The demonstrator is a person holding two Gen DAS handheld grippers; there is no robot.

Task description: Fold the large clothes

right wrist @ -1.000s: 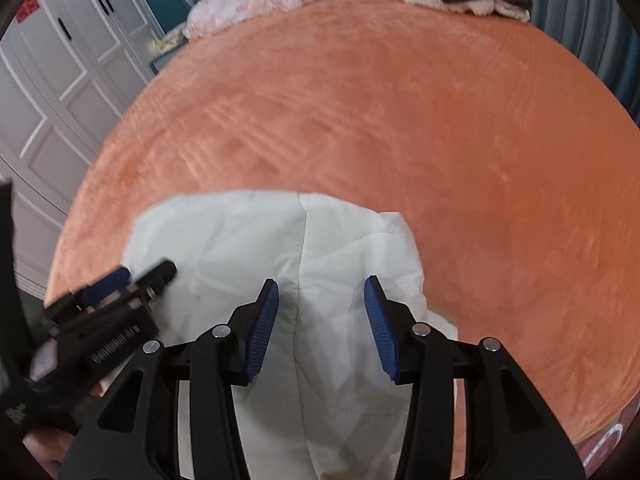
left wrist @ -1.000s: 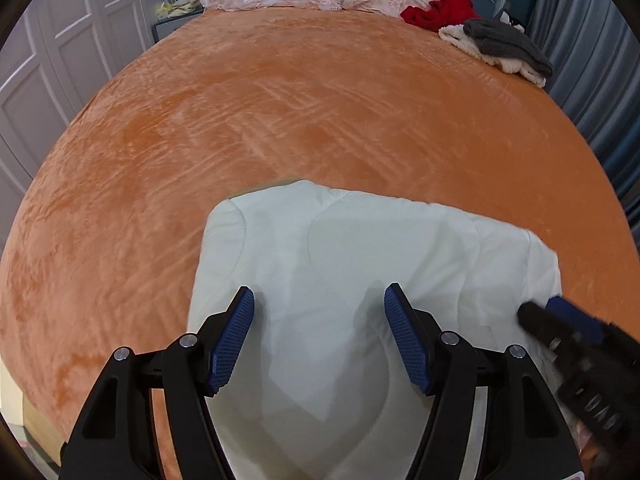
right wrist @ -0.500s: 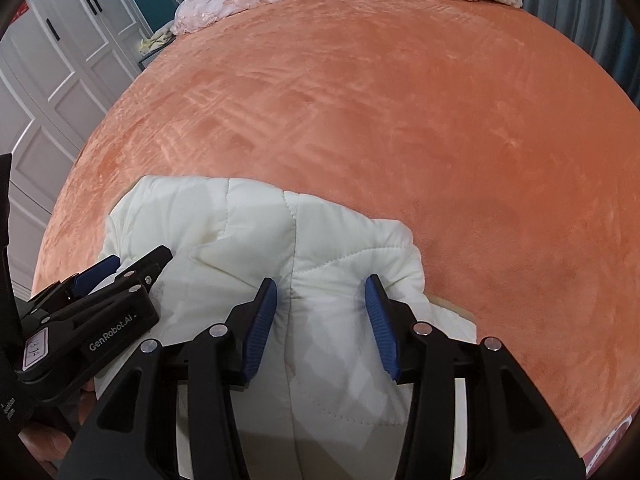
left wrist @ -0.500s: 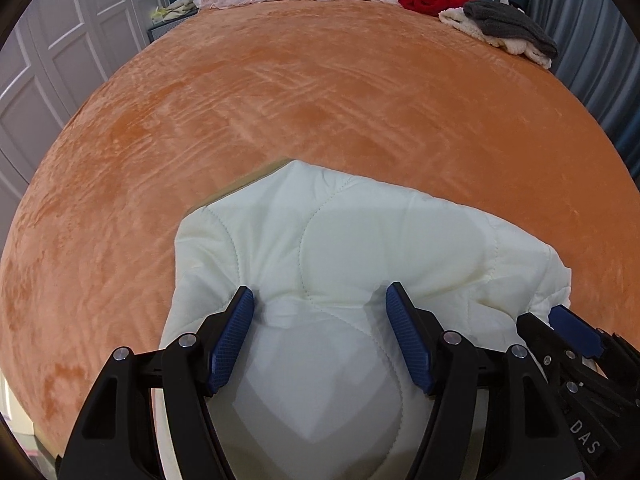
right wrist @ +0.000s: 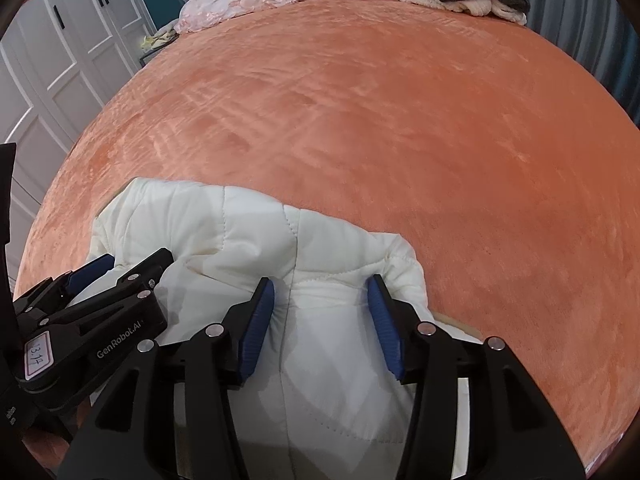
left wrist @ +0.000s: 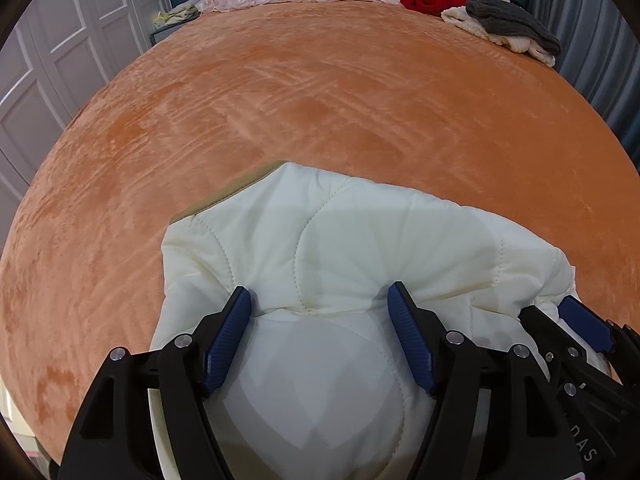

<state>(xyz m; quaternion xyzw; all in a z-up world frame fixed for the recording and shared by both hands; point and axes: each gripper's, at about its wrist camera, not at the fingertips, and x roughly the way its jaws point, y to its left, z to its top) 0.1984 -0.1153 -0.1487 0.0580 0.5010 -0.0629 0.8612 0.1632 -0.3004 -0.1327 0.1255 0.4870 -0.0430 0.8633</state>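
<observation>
One jacket (left wrist: 360, 240), cream, quilted, puffy, bunched near bed (left wrist: 320, 100) edge, fold ridge humped across middle. Both claws wide apart, gripping nothing: left claw (left wrist: 320, 308) pressing into ridge, right claw (right wrist: 322, 296) likewise, side by side. Likely trouble: slick padded shell springing back once pressure lifts, undoing fold; or sliding off near edge on plush cover. Farther out, clothes pile (left wrist: 500, 28) at headboard, wardrobe (right wrist: 60, 60) at left.
</observation>
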